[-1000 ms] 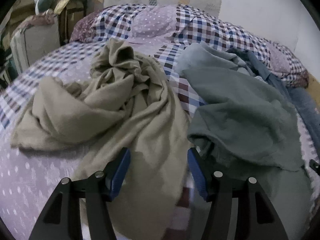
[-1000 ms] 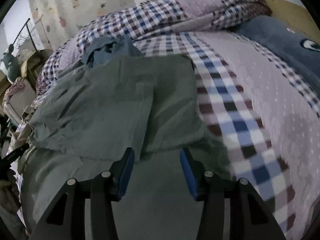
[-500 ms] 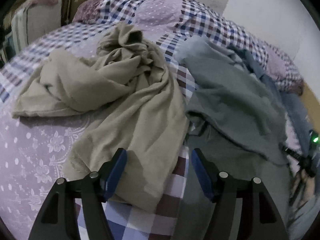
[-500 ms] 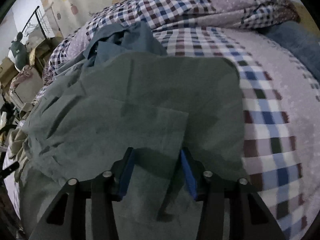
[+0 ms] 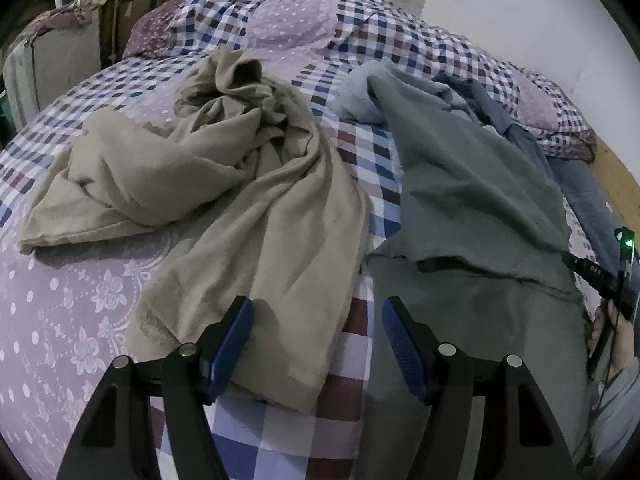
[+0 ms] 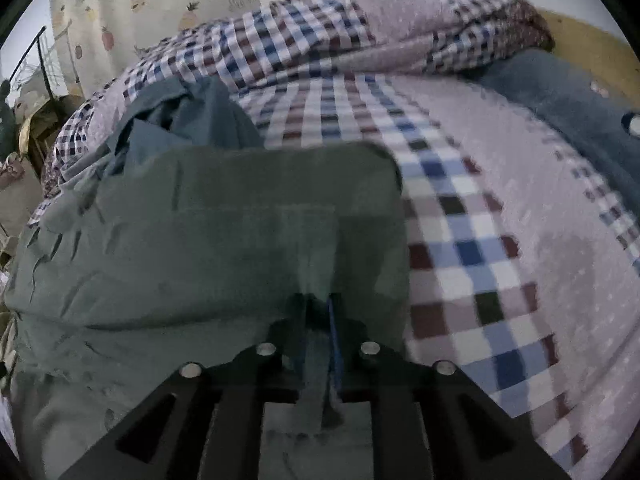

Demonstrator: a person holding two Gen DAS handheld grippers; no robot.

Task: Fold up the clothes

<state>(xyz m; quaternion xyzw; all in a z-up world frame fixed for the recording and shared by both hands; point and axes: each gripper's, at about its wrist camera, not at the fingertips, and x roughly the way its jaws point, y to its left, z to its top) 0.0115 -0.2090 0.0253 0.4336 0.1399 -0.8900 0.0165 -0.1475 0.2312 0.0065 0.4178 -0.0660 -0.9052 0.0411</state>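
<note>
Right gripper (image 6: 320,320), lower centre of frame: jaws pinching the grey-green garment (image 6: 224,232). Left gripper (image 5: 318,340) spread wide, lower centre, over the beige garment (image 5: 256,216) hem on the checked bedspread (image 5: 356,148).

Beige garment (image 5: 224,200), grey-green garment (image 5: 472,200), checked bedspread (image 5: 360,148)

The left black two-finger gripper (image 5: 318,340) is showing wedge-shaped black arms with triangular cut-outs, four round silver screw heads across them, and ribbed blue pads (image 5: 402,346) lining its fingers. The right black two-finger gripper (image 6: 320,320) is wearing the same black frame, four silver screws and a thin blue pad edge. From the left wrist view, its black body is glowing with a small green light, a dark cable is trailing from it, and the person's bare-skinned right hand (image 5: 618,338) is emerging from a grey sleeve (image 5: 616,404).
</note>
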